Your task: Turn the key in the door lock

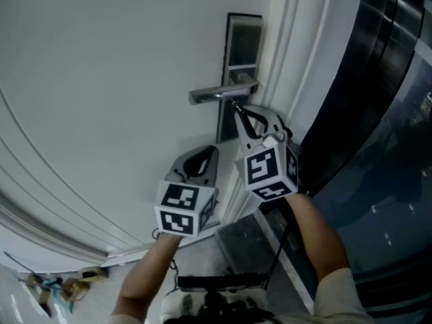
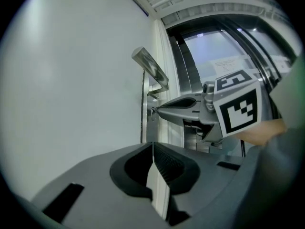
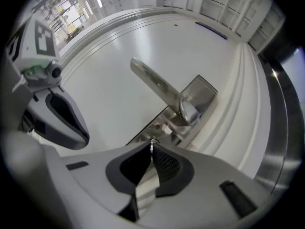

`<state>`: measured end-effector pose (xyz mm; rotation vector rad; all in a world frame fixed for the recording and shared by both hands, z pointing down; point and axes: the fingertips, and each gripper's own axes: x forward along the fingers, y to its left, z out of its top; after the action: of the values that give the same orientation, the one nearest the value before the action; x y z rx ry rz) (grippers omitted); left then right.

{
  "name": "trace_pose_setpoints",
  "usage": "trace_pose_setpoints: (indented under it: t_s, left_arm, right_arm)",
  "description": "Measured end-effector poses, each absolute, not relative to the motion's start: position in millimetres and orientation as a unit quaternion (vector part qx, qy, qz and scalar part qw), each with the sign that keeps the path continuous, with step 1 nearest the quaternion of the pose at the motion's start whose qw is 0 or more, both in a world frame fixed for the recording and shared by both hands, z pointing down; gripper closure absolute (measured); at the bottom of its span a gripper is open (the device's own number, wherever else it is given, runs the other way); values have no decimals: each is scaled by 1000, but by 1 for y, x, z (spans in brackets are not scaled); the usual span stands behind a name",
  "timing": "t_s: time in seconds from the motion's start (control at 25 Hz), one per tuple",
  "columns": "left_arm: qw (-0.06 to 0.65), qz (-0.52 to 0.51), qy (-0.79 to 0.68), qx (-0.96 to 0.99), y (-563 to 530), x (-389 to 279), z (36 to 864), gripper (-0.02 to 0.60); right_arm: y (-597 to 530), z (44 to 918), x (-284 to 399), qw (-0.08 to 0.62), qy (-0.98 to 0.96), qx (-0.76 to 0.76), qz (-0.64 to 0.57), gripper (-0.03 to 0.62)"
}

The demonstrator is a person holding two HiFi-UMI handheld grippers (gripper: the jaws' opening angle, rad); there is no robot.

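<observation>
Right gripper view: 1 key (image 3: 152,144), just below door handle (image 3: 159,85), pinched between tips of right hand-held gripper (image 3: 152,150); left hand-held gripper (image 2: 152,146) clenched, lower beneath door handle.

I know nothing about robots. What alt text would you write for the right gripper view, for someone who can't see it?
The right tongs, seen from just behind, are closed on a small metal key at the lock plate of a white door. A silver lever handle juts out from the plate just beyond the key.
</observation>
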<state>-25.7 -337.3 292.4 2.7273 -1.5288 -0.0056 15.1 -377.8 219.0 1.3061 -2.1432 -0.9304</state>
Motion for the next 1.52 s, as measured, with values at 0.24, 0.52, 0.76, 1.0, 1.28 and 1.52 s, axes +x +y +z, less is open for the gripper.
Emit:
trace_pose_setpoints:
  t_s: [0.24,0.52,0.76,1.0,1.28,1.52]
  left_arm:
    - [7,-1,-487,873,-337,-25,292,561]
    - [8,2,-487,874,-337,-24,294,561]
    - [13,0,-485,874,-337,-24,295,561]
    - [13,-3,-487,873,-336,-24,295,561]
    - [15,-4,-484,875,-336,-22,295,561]
    - [15,-6,-485,875,-335,-22,294,561]
  right_arm:
    - [-379,211,20,128,-855,468,-185,571]
    - [-381,209,25,49,-889,453,-54,565]
    - [-384,208,30,-59,-903,419,82,556]
    - [-385,210,33,-156,-889,365,228,548]
    - [-389,215,37,-241,-850,311,350,542]
    - [-390,216,38,-290,-818,266,419,533]
